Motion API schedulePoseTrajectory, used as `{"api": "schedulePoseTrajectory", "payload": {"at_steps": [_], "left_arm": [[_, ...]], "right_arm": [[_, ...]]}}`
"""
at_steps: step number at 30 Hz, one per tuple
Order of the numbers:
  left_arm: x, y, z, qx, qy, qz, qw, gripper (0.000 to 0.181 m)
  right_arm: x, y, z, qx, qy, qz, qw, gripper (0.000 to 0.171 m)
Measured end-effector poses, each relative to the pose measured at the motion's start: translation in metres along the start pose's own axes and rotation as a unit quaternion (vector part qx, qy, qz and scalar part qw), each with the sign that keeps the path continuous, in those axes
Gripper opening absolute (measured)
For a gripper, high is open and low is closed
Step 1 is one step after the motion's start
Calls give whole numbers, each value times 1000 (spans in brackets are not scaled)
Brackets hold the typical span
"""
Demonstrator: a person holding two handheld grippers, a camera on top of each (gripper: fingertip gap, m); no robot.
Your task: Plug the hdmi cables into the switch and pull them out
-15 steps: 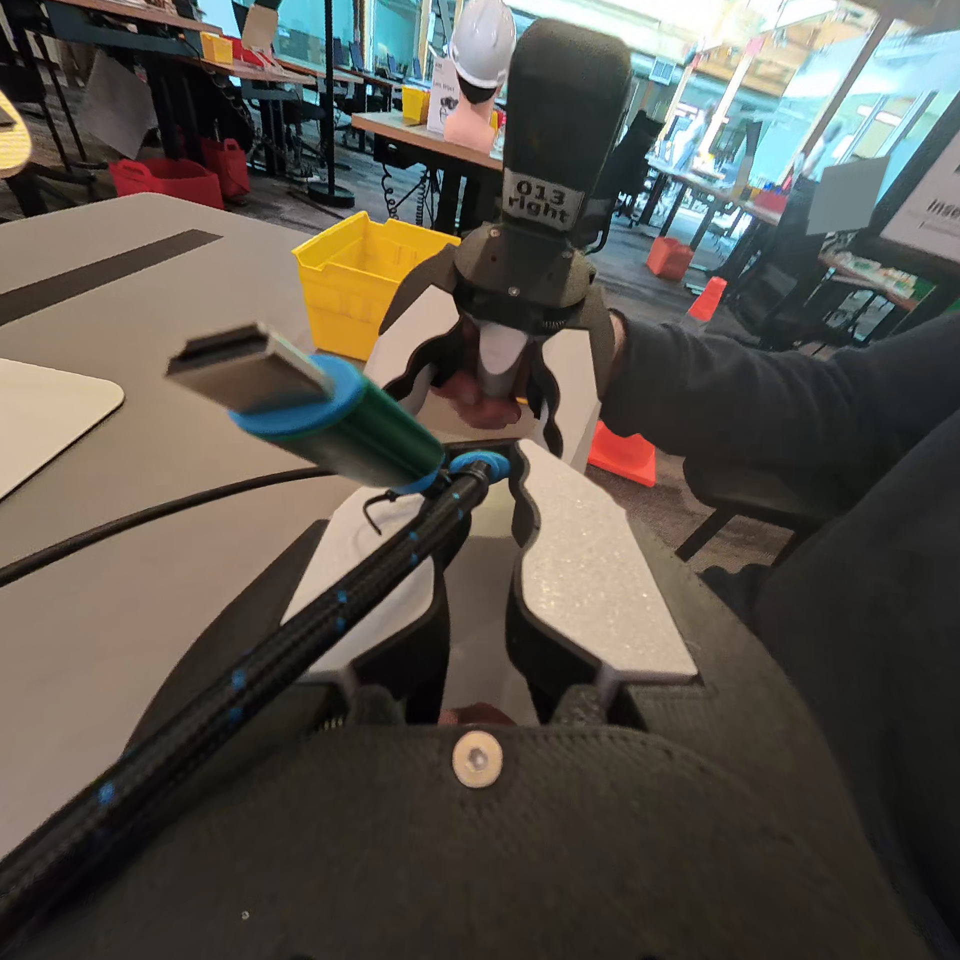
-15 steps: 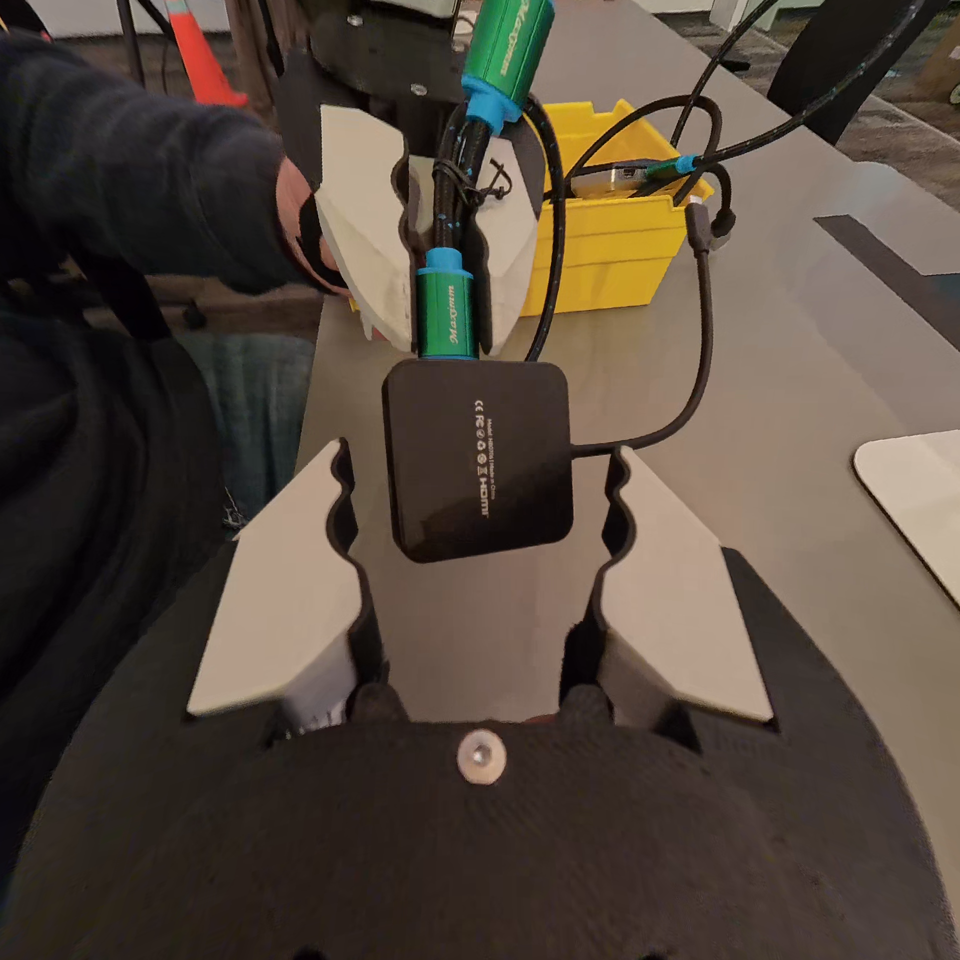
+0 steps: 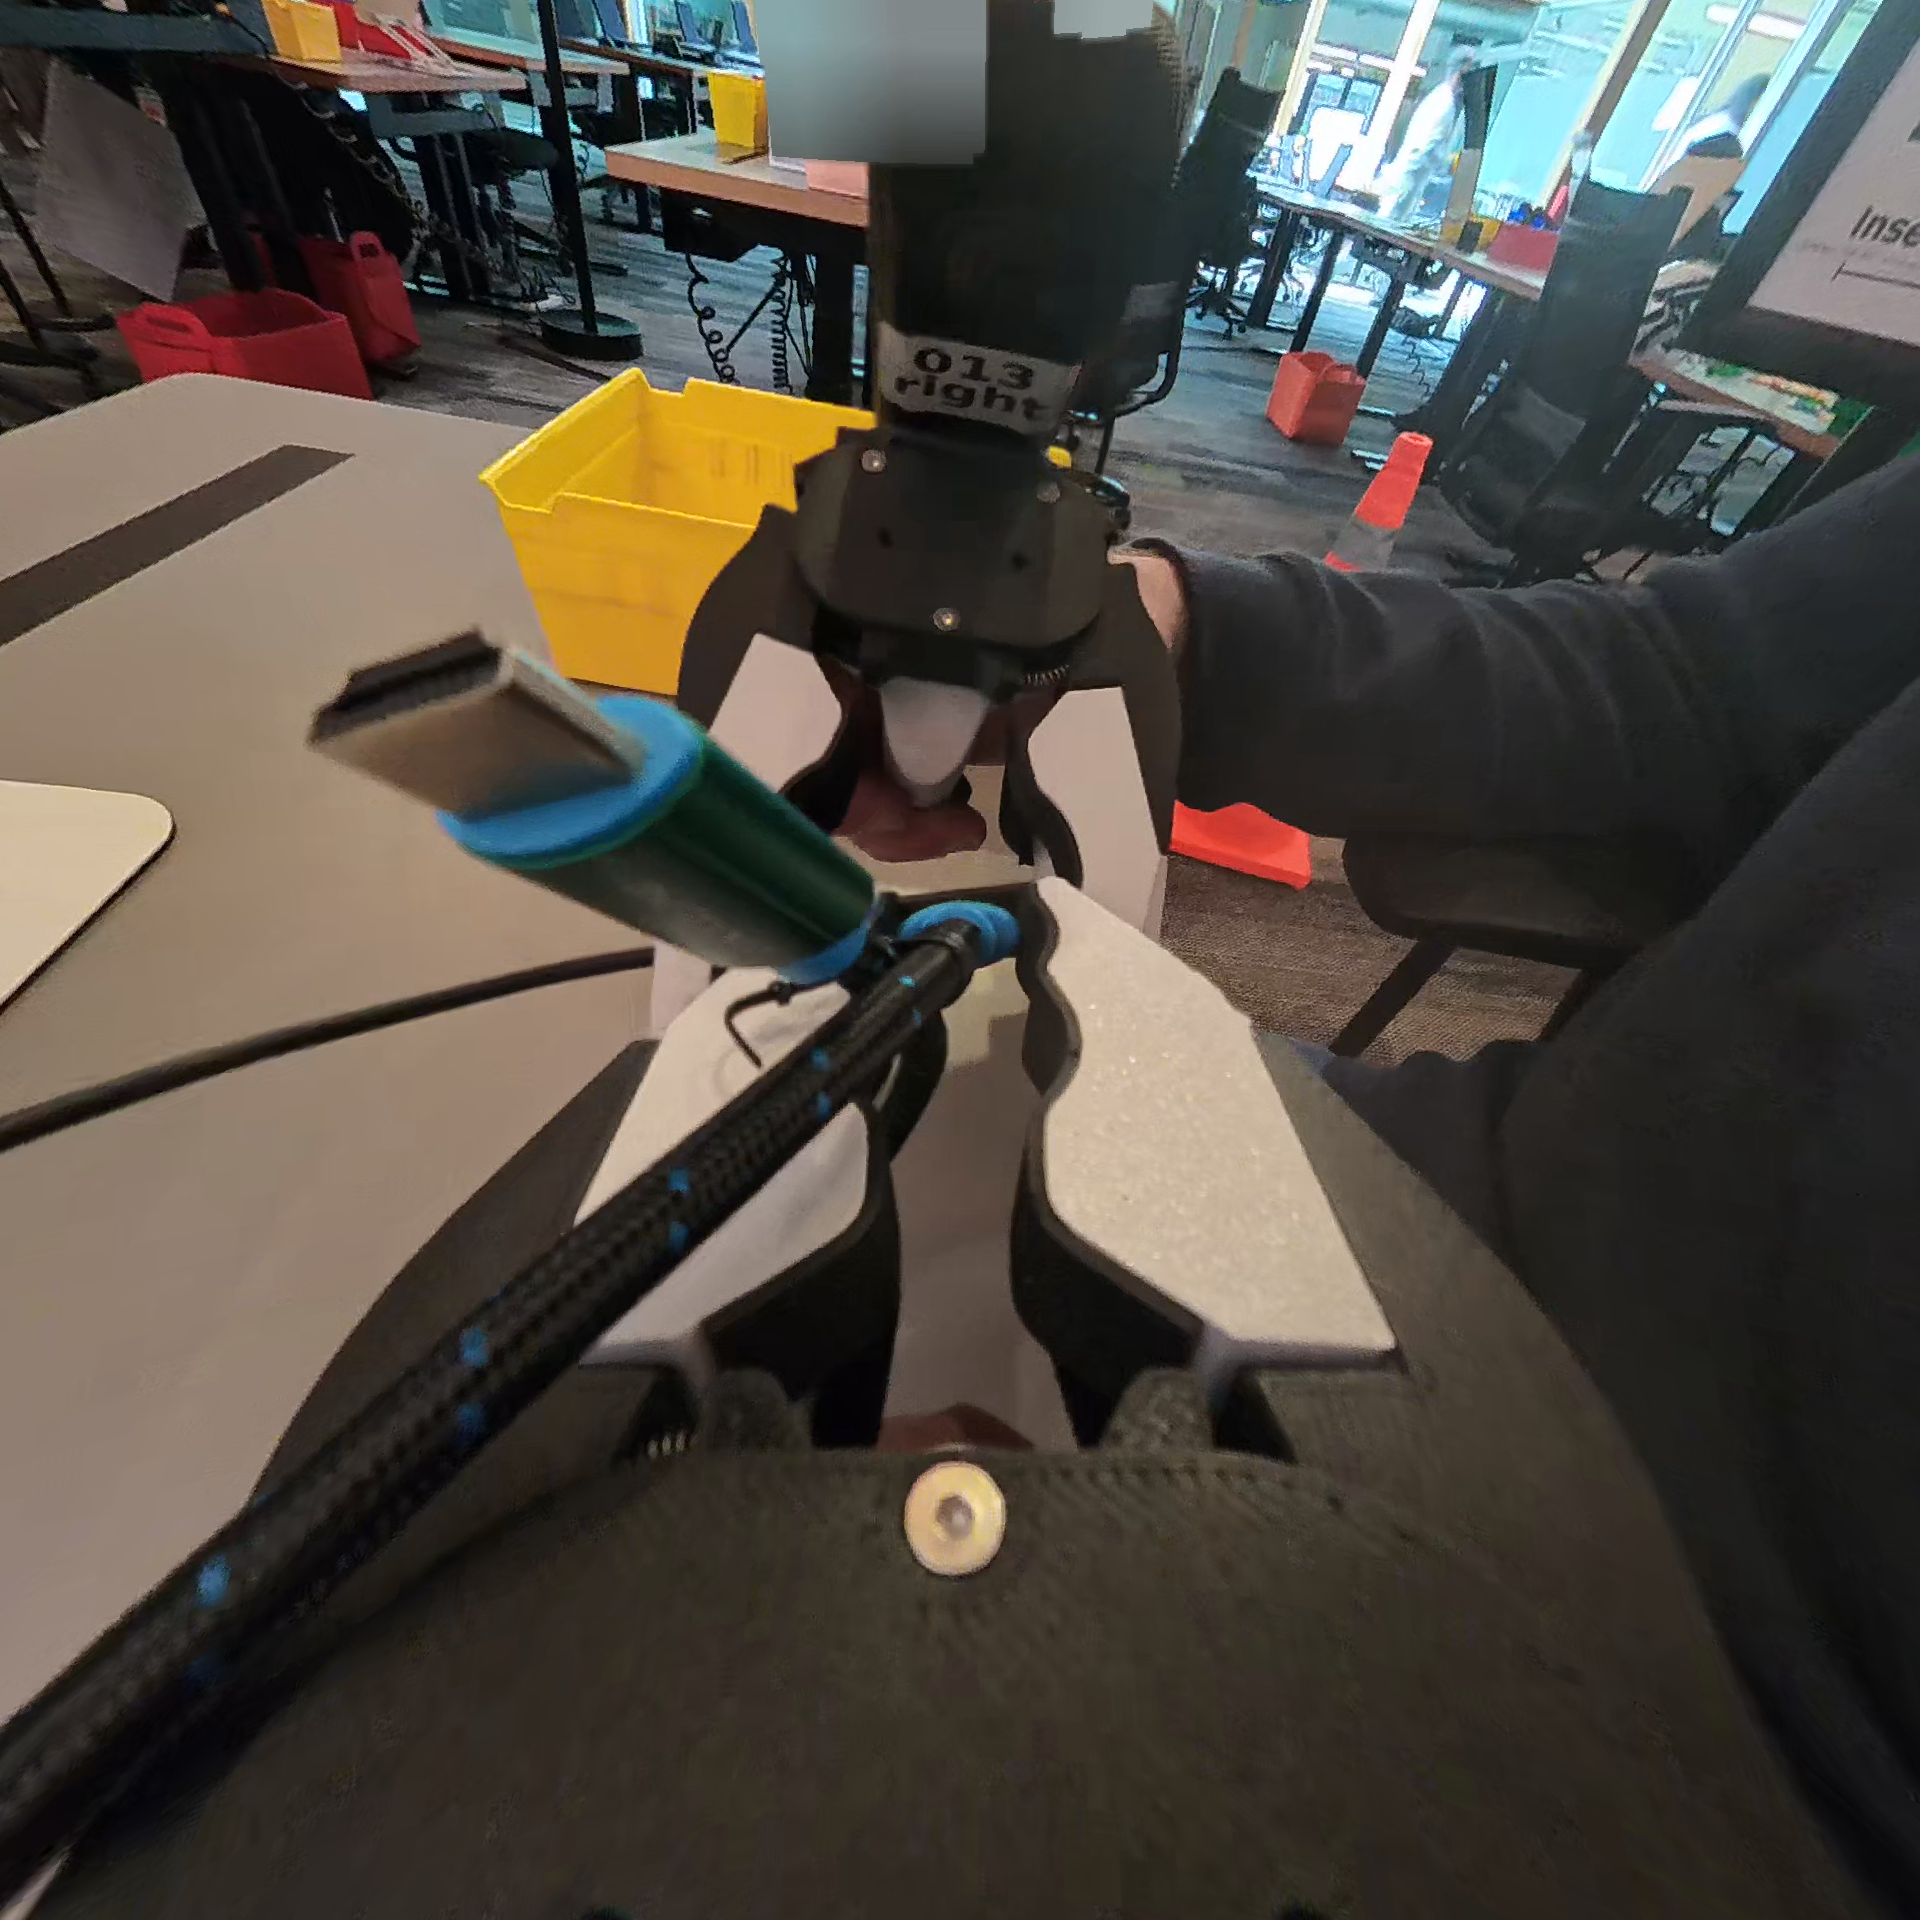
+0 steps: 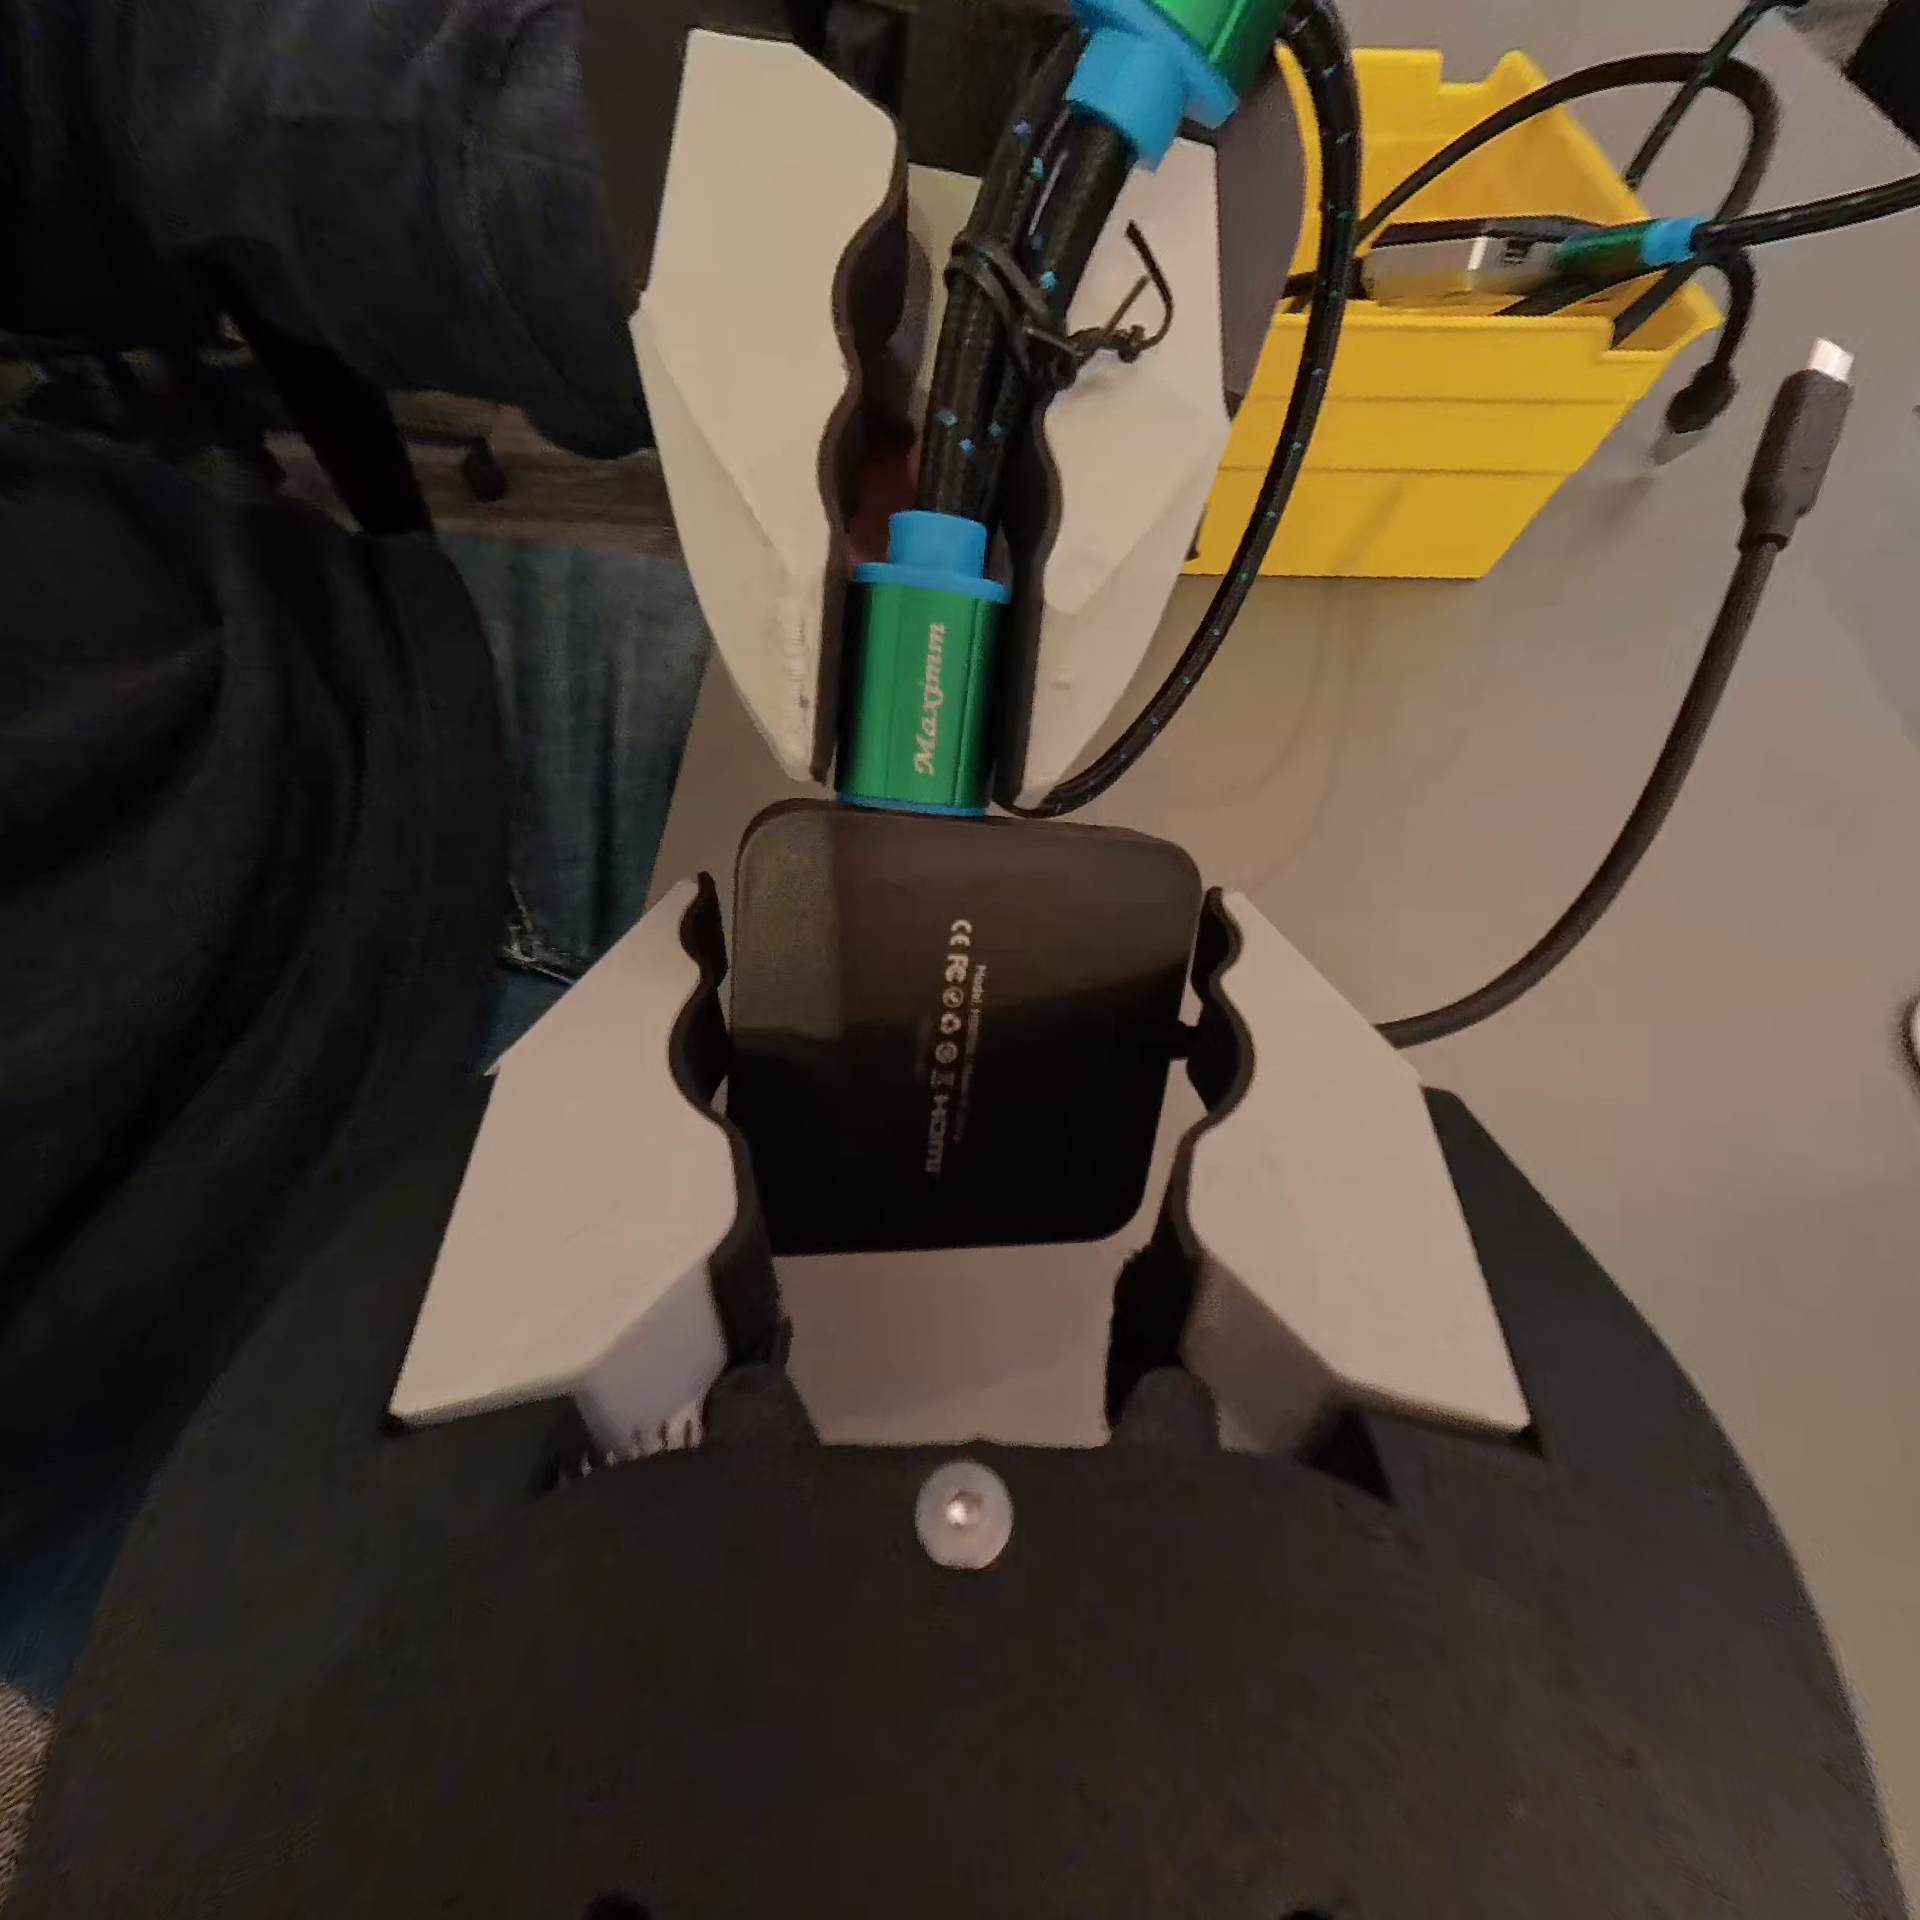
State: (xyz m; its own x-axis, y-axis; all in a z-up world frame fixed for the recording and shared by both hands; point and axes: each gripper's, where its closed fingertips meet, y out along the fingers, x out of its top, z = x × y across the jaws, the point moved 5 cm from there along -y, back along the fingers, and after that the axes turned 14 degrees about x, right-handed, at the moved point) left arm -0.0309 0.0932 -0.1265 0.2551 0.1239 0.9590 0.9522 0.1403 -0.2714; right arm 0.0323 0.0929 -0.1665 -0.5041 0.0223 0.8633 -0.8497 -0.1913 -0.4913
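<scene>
Clamping switch (image 4: 961, 1039) in right gripper (image 4: 961, 1049), left gripper (image 4: 920, 675) pinching plug (image 4: 914, 691)

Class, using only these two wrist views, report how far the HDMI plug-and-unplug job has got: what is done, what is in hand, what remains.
Done: one green HDMI plug sits against the black switch edge, apparently inserted. In hand: the right gripper brackets the switch; the left gripper clamps that plug. Left: the cable's free plug is unplugged, another connector lies in the yellow bin, and pulling out remains.
</scene>
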Motion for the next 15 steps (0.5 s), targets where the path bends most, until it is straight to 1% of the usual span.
{"api": "schedulePoseTrajectory", "payload": {"at_steps": [1, 4, 6, 12, 15], "left_arm": [[0, 0, 0, -1, 0, -1, 1000, 21], [-2, 1, -2, -3, 11, 9, 1000, 21], [-5, 3, -2, 1, 17, 18, 1000, 21], [-5, 4, 2, 22, 3, 17, 1000, 21], [-6, 4, 4, 15, 2, 24, 1000, 21]], "right_arm": [[0, 1, 2, 11, 2, -5, 1000, 85], [-4, 6, 3, 18, 4, 19, 1000, 84], [-9, 7, 3, 9, 2, 39, 999, 84], [-9, 3, -3, -33, 10, 58, 998, 83], [-9, 1, -2, -41, 17, 73, 996, 83]]}}
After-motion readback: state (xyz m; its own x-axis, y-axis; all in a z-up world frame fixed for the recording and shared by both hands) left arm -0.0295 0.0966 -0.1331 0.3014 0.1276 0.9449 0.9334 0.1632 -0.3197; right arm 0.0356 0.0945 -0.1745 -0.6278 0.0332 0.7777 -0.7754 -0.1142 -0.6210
